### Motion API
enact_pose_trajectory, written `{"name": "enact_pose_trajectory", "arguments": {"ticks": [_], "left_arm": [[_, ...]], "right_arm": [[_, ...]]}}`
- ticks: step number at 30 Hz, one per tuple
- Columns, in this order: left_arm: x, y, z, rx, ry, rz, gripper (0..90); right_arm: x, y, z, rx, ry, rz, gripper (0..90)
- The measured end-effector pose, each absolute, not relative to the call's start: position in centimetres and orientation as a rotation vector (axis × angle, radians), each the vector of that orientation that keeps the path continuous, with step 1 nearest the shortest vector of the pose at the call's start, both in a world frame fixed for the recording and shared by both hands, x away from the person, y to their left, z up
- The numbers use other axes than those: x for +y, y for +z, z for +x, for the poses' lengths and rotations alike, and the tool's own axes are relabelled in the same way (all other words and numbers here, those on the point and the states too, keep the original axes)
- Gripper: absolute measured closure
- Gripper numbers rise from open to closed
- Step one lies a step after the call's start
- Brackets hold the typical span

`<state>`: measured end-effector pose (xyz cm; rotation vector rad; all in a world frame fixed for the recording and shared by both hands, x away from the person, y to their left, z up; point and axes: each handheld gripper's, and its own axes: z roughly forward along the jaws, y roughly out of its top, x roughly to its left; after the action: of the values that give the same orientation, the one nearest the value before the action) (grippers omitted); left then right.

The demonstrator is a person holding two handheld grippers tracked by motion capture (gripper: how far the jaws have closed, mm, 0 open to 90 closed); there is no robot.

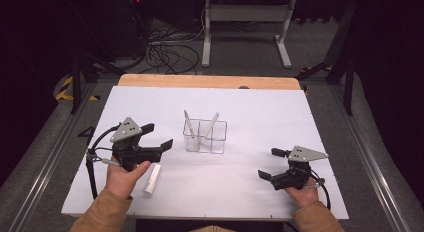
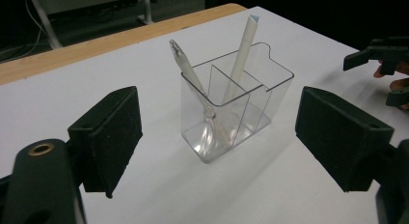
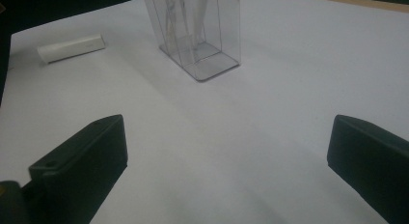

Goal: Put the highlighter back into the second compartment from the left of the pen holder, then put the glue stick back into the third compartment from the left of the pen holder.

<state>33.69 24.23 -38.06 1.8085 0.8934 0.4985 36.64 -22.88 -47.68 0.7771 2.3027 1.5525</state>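
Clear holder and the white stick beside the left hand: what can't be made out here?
- Clear holder: its top and the pens are cut off by the upper edge of the right gripper view.
- Pens: too small in the high view to tell their type.
- White stick: small and blurred in the high view; what it is stays unclear.

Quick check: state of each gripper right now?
Left gripper: open, holding nothing, aimed at the clear organizer.
Right gripper: open, holding nothing, above the table.
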Motion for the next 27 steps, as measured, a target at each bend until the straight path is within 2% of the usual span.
{"name": "enact_pose_trajectory", "arguments": {"ticks": [17,27], "left_arm": [[24.8,-38.5,32.7,0.923,0.550,1.883,17.6],[25.5,-39.0,31.9,0.963,0.500,1.948,18.0]], "right_arm": [[-22.9,-47.7,36.7,2.302,1.558,0.778,0.7],[-22.9,-47.7,36.6,2.304,1.556,0.776,0.7]]}}
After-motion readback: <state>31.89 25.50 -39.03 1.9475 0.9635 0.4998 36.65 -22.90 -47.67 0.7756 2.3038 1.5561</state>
